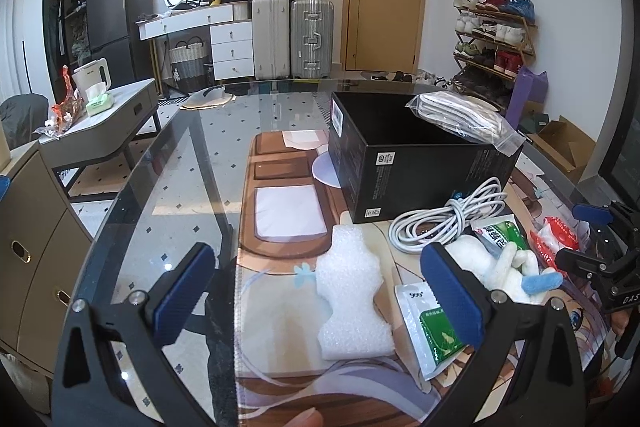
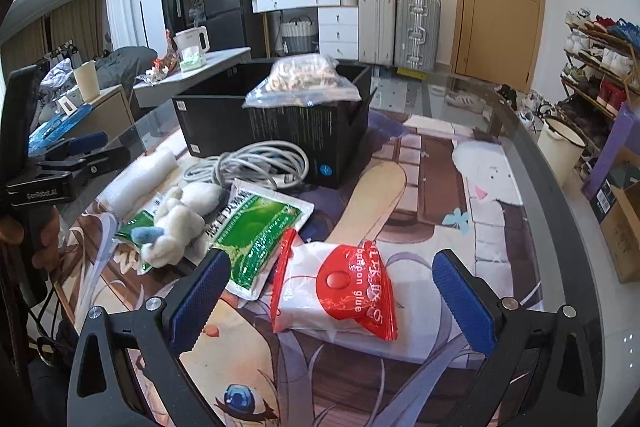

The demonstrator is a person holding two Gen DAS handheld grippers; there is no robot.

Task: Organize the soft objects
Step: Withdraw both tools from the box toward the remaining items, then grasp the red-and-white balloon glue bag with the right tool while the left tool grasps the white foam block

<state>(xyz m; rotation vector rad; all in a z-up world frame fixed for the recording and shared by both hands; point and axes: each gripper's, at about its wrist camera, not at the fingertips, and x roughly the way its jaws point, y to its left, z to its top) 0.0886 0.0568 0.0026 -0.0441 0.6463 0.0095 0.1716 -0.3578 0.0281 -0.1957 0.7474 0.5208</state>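
Right gripper (image 2: 332, 299), jaws spread and empty, straddles the red-and-white pouch (image 2: 340, 291) lying on the mat near the black box (image 2: 280, 131); pouch judged light, slippery, squashy, so pinch mid-body; left gripper (image 1: 320, 291) likewise agape.

black box (image 2: 280, 135): open-topped, upright on the printed mat at 12 o'clock; a clear zip bag of pale fabric (image 2: 302, 81) rested across its rim. white foam piece (image 1: 352, 291): flat, at 7 o'clock of the box. white plush toy with blue ear (image 2: 176, 223): lay on green-and-white sachets (image 2: 260, 239). red-and-white packet (image 2: 340, 291): flat, nearest at 6 o'clock.
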